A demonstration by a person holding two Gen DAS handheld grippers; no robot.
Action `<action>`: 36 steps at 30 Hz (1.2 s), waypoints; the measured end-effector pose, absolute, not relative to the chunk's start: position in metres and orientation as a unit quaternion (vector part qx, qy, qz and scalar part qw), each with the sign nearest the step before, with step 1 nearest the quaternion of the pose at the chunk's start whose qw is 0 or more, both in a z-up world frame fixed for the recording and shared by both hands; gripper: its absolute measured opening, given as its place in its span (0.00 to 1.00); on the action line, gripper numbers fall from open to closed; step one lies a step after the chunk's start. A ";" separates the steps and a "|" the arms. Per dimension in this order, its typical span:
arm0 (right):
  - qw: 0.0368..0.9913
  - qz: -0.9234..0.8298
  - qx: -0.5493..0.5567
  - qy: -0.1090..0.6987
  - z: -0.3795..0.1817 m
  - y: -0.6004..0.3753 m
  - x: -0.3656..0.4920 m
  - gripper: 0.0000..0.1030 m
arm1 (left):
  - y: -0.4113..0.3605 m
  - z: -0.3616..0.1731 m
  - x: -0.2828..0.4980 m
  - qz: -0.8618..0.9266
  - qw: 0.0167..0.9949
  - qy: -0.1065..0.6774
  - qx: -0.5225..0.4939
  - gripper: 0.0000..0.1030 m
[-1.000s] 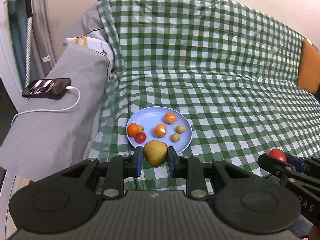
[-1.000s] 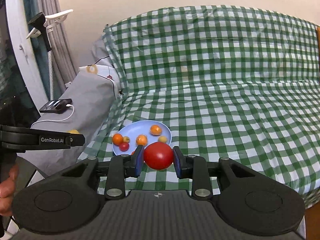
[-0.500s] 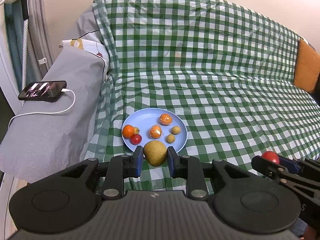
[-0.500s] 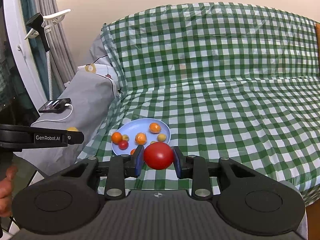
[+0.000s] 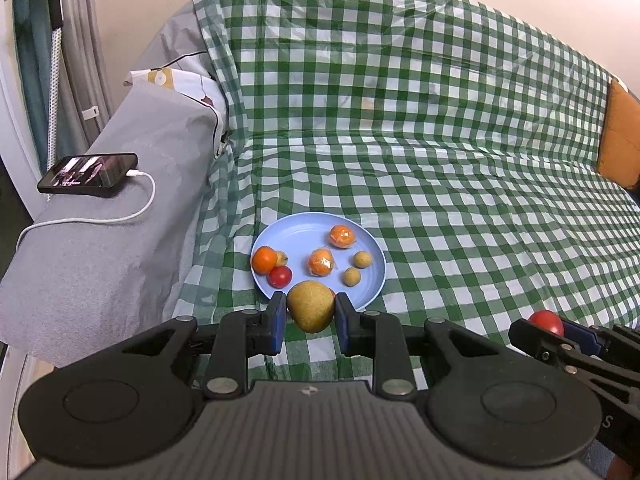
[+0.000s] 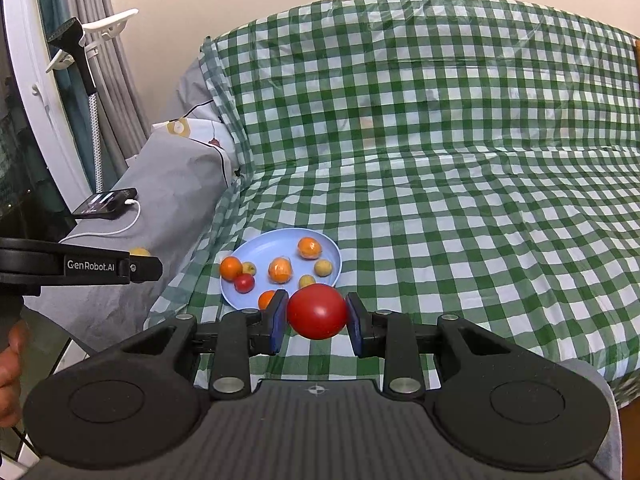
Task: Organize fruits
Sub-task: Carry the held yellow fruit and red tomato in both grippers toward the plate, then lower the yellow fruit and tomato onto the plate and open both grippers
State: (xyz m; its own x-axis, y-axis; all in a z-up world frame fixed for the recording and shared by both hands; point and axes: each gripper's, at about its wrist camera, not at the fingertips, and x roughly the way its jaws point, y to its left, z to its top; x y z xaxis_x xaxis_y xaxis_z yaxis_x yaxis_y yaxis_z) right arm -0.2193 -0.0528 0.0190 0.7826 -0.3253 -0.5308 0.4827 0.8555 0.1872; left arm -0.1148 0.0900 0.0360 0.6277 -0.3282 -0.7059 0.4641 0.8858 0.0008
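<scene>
Blue plate [image 5: 374,286] is seen just ahead of and below the left claw [image 5: 311,316], the nearer one, pinching a pear [image 5: 311,312]; the right claw [image 6: 317,316] is clamped on a tomato [image 6: 317,312].

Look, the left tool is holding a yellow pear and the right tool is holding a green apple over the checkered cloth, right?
Not quite. The left tool does hold the yellow pear, but the right tool grips a red tomato, not a green apple. The right wrist view shows it plainly, above the checkered cloth.
</scene>
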 end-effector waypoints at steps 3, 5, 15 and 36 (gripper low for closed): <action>0.930 -0.216 0.159 0.251 0.017 -0.057 -0.216 0.31 | 0.091 0.036 -0.110 -0.216 0.900 0.369 0.085 0.27; 0.929 -0.215 0.158 0.255 0.014 -0.059 -0.212 0.31 | 0.092 0.036 -0.107 -0.212 0.901 0.371 0.081 0.27; 0.927 -0.203 0.158 0.275 0.002 -0.079 -0.177 0.31 | 0.092 0.022 -0.080 -0.192 0.897 0.389 0.091 0.27; 0.918 -0.188 0.153 0.315 -0.037 -0.121 -0.080 0.31 | 0.047 -0.026 0.007 -0.198 0.879 0.418 0.116 0.27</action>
State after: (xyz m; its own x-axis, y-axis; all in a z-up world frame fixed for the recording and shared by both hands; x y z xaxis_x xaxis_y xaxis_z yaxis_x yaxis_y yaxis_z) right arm -0.0803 -0.1211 -0.0367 0.7310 -0.2478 -0.6358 0.4413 0.8824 0.1634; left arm 0.0071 0.0472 -0.0260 0.5714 -0.2521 -0.7810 0.4456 0.8944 0.0373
